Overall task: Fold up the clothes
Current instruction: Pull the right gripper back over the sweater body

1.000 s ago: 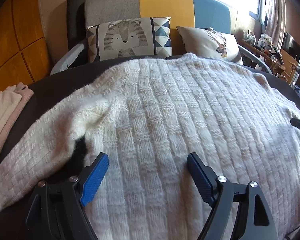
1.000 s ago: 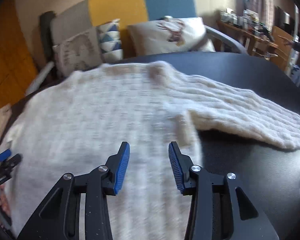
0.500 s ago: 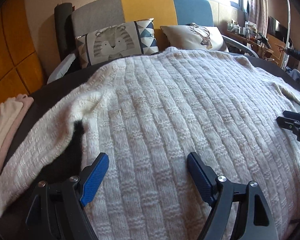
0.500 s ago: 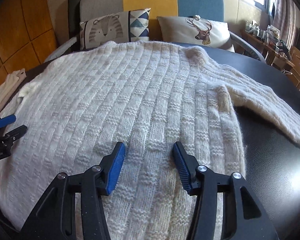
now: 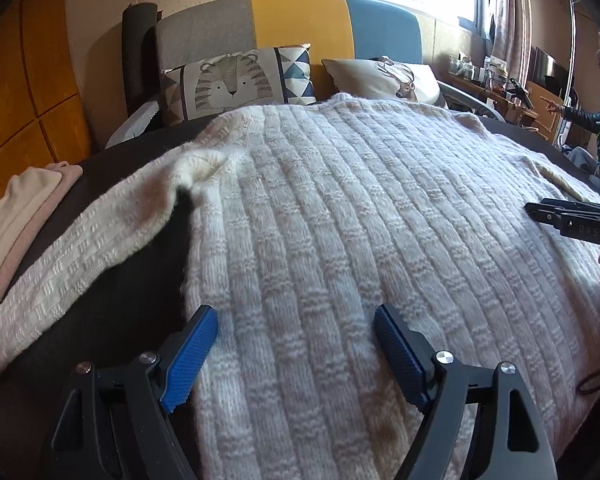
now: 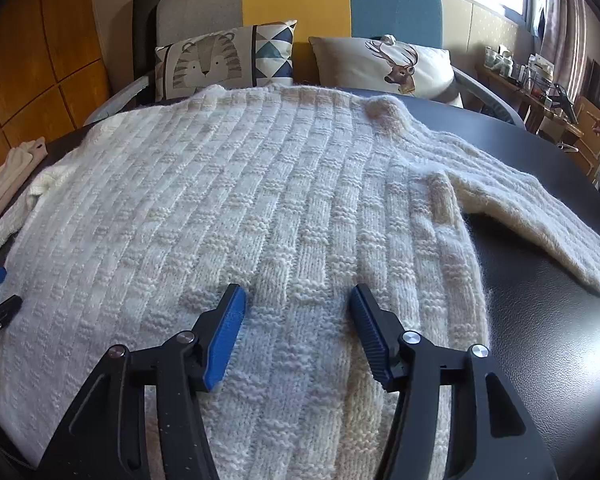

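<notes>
Left gripper (image 5: 296, 344) is hovering low over the near left side edge of the cream knit sweater (image 5: 360, 216), jaws standing wide apart with nothing pinched; the left finger is hanging over bare dark table (image 5: 112, 308), the right finger over knit, so the side seam is running up between them. Right gripper (image 6: 298, 320) is poised over the near right part of the sweater body, its jaws opening, knit lying under the gap but the pads not pressing on it.

Sweater is lying flat on the dark table, long axis running away from both tools toward the tiger cushion (image 6: 216, 60) and deer cushion (image 6: 384, 64) on the sofa behind. Near end of the garment is passing under both grippers; far end is nearly reaching the table's back edge. Left sleeve (image 5: 80, 256) is slanting out and toward the near left, lying nearer the left gripper. Right sleeve (image 6: 540, 216) is angling out to the right, well apart from the right gripper, which sits inboard of the right side edge.

Judgement: the coming fold is turning on this symmetry. Each tool is standing on its own side of the centre line, each sleeve belonging to the tool of that side. Left gripper looks better placed to start, being already astride the edge. Folded pale cloths (image 5: 24, 216) are resting at the table's left rim, apart from the sweater.
</notes>
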Demonstrator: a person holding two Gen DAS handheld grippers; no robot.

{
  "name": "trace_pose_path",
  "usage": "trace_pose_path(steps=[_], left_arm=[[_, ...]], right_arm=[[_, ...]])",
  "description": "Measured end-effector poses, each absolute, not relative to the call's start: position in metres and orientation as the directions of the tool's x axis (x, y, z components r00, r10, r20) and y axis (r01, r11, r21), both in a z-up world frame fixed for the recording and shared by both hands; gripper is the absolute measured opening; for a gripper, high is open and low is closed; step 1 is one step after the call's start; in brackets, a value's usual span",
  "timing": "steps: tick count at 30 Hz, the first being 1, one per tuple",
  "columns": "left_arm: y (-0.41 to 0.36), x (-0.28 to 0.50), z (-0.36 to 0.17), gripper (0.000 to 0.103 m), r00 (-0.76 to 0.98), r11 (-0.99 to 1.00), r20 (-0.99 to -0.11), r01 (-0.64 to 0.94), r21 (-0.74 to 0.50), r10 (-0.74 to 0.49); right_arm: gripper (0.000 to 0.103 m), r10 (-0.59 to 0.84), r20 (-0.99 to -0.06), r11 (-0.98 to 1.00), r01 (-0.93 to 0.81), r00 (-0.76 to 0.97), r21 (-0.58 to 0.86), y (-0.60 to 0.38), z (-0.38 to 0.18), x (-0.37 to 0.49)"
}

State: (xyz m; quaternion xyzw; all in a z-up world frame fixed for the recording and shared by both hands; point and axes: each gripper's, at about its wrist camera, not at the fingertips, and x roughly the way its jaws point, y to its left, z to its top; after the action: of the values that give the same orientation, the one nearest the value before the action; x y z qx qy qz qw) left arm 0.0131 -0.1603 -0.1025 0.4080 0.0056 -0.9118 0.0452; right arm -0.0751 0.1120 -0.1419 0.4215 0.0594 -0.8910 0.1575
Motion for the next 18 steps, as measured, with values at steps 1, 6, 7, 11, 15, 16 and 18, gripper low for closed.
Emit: trace_pose_path(steps=[1,6,7,11,15,16,18], left_arm=[[-0.160,0.015,-0.103,0.083,-0.666,-0.996,-0.741,0.084,0.030,-0.078],[-0.160,0.022,-0.104,0.083,-0.679,-0.997,-0.730,0.078,0.025,-0.072],[-0.160,0.022,-0.104,0.083,-0.680,-0.997,-0.730,0.078,0.023,-0.070],[-0.160,0.021,-0.104,0.083,-0.683,-0.997,-0.728,0.077,0.021,-0.068],[-0.161,0.021,-0.105,0.083,-0.686,-0.997,-0.725,0.076,0.014,-0.062],[-0.161,0.022,-0.105,0.083,-0.687,-0.997,-0.724,0.075,0.013,-0.061],[-0.161,0.022,-0.105,0.083,-0.688,-0.997,-0.723,0.074,0.011,-0.059]], right_arm=[[0.059,-0.228,-0.774,-0.944,0.330,-0.591,0.025,0.112,-0.142,-0.076],[0.059,-0.196,-0.819,-0.966,0.249,-0.540,0.067,0.107,-0.127,-0.081],[0.060,-0.243,-0.803,-0.958,0.262,-0.544,0.112,0.102,-0.121,-0.075],[0.060,-0.357,-0.779,-0.908,0.388,-0.516,0.159,0.057,-0.111,-0.051],[0.060,-0.410,-0.793,-0.849,0.507,-0.450,0.152,0.011,-0.124,-0.031],[0.060,-0.414,-0.799,-0.838,0.526,-0.437,0.146,0.002,-0.128,-0.027],[0.060,-0.393,-0.801,-0.831,0.547,-0.452,0.100,-0.006,-0.131,-0.018]])
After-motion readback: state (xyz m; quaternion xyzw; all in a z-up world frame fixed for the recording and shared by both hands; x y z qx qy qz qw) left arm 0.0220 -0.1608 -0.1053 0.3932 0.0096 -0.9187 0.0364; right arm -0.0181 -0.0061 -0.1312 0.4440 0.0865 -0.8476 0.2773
